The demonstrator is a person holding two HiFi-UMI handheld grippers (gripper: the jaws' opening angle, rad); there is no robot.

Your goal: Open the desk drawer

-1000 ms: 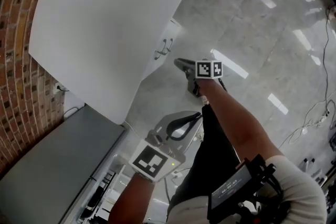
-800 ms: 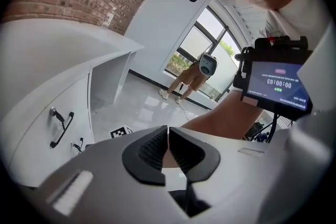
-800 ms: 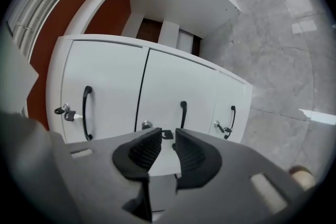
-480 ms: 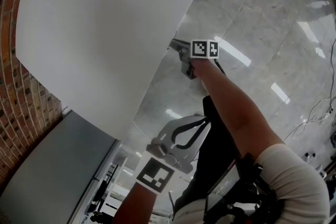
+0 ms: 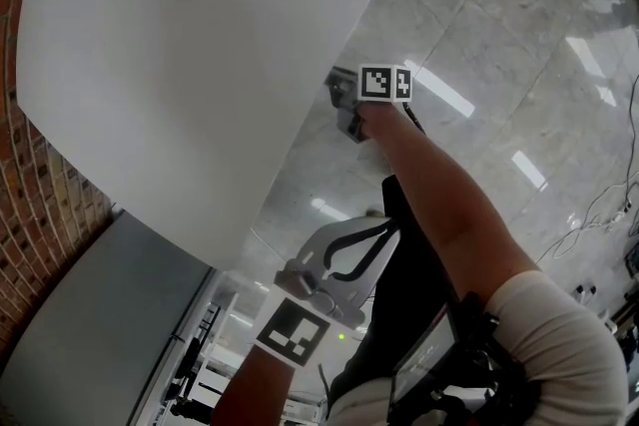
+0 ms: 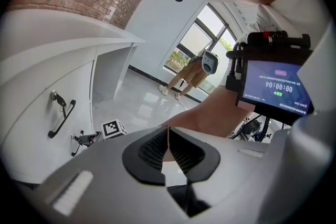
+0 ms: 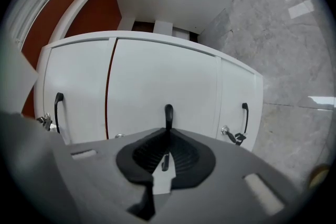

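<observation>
The white desk top (image 5: 200, 65) fills the head view's upper left and hides the desk's front. In the right gripper view, the front has three white panels. The middle drawer front (image 7: 157, 76) carries a black handle (image 7: 168, 114). My right gripper (image 7: 168, 132) is shut and lined up with that handle, a short way off, gripping nothing. In the head view, the right gripper (image 5: 344, 100) sits at the desk top's edge. My left gripper (image 5: 384, 230) hangs low by my body, also shut (image 6: 168, 128) and empty.
The left panel has a handle (image 7: 58, 109). The right panel has a handle (image 7: 244, 115) and a key (image 7: 231, 135) in its lock. A brick wall (image 5: 40, 205) and grey cabinet (image 5: 90, 314) stand to the left. The floor (image 5: 519, 65) is grey marble. A person (image 6: 189, 73) stands by far windows.
My right gripper has moved up and in toward the desk edge. The desk top now covers the drawer handles that the head view showed a second ago. The left gripper barely shifted.
</observation>
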